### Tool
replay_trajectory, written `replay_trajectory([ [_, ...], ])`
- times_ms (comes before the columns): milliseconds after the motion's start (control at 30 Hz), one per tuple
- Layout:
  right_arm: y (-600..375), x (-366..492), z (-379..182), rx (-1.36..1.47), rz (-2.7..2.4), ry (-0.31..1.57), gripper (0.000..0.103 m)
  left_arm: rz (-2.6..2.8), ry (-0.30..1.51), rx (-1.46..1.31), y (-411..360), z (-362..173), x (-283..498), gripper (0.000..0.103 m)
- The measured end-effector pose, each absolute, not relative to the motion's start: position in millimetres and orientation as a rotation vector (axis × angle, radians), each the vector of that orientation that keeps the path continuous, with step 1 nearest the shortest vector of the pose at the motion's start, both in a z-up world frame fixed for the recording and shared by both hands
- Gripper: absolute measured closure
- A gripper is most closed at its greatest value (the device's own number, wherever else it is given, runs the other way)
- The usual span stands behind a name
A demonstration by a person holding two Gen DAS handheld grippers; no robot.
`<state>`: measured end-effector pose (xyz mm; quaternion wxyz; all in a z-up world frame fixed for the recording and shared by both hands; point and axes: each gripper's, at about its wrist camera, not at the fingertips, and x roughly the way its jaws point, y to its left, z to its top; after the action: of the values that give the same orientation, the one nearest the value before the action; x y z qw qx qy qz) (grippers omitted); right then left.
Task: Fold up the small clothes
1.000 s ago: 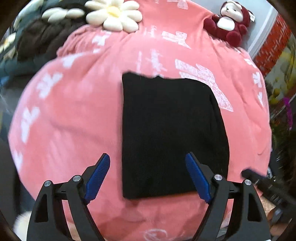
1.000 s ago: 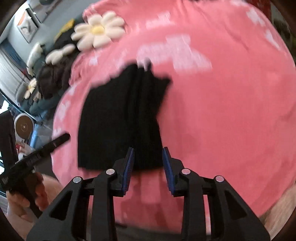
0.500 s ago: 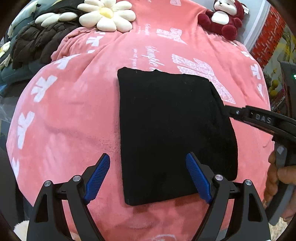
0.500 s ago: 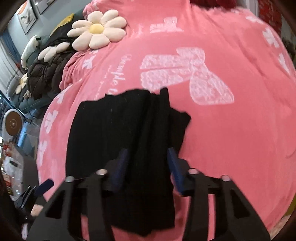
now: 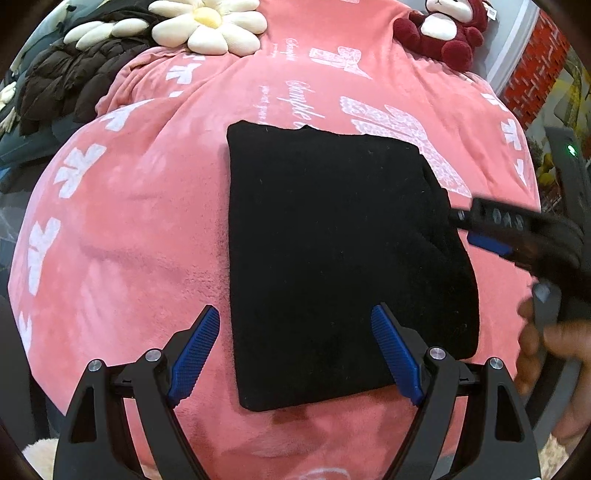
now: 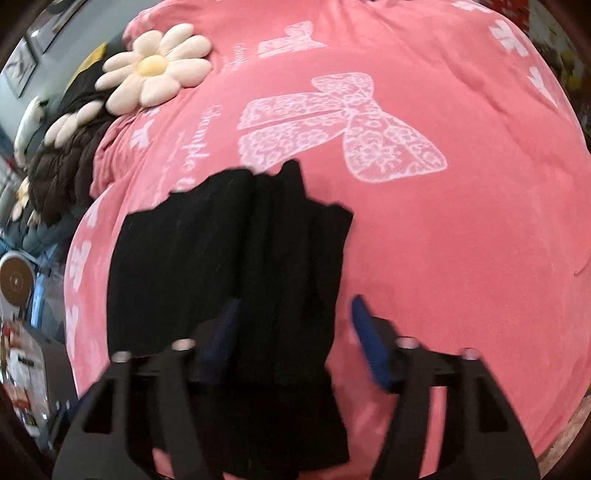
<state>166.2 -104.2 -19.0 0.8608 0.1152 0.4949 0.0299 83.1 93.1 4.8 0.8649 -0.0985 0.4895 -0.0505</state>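
A black folded garment (image 5: 332,258) lies flat as a rectangle on the pink blanket (image 5: 129,221). My left gripper (image 5: 295,354) is open and empty, its blue pads straddling the garment's near edge from above. My right gripper (image 6: 291,339) is open over the garment's right side (image 6: 229,266), whose stacked fold edges show in the right wrist view. In the left wrist view the right gripper (image 5: 480,229) reaches in at the garment's right edge, with a hand behind it.
A daisy-shaped cushion (image 5: 207,26) and a dark puffy jacket (image 5: 74,81) lie at the back left. A red-and-white plush toy (image 5: 443,29) sits at the back right. The blanket (image 6: 443,240) drops off at the near and side edges.
My right gripper has opened wider and moved forward over the garment's right edge. The left gripper stayed open and shifted slightly closer to the garment.
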Motion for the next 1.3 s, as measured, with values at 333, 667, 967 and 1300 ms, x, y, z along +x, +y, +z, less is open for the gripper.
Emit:
replay_trajectory([
  [333, -96.6, 197.7, -18.2, 0.293, 0.188, 1.028, 0.088, -0.093, 1.035, -0.237, 95.6, 0.3, 85.9, 0.022],
  [667, -120.5, 183.4, -29.9, 0.369, 0.094, 0.978, 0.088, -0.115, 1.051, -0.184, 84.2, -5.0, 89.9, 0.022],
  [967, -139.8, 169.8, -16.4, 0.356, 0.103, 1.01, 0.087, -0.123, 1.046, -0.144, 75.2, -4.2, 88.3, 0.022],
  [1300, -118.2, 201.7, -32.3, 0.357, 0.077, 1.073, 0.038, -0.113, 1.056, -0.123, 68.8, -5.6, 83.3, 0.022],
])
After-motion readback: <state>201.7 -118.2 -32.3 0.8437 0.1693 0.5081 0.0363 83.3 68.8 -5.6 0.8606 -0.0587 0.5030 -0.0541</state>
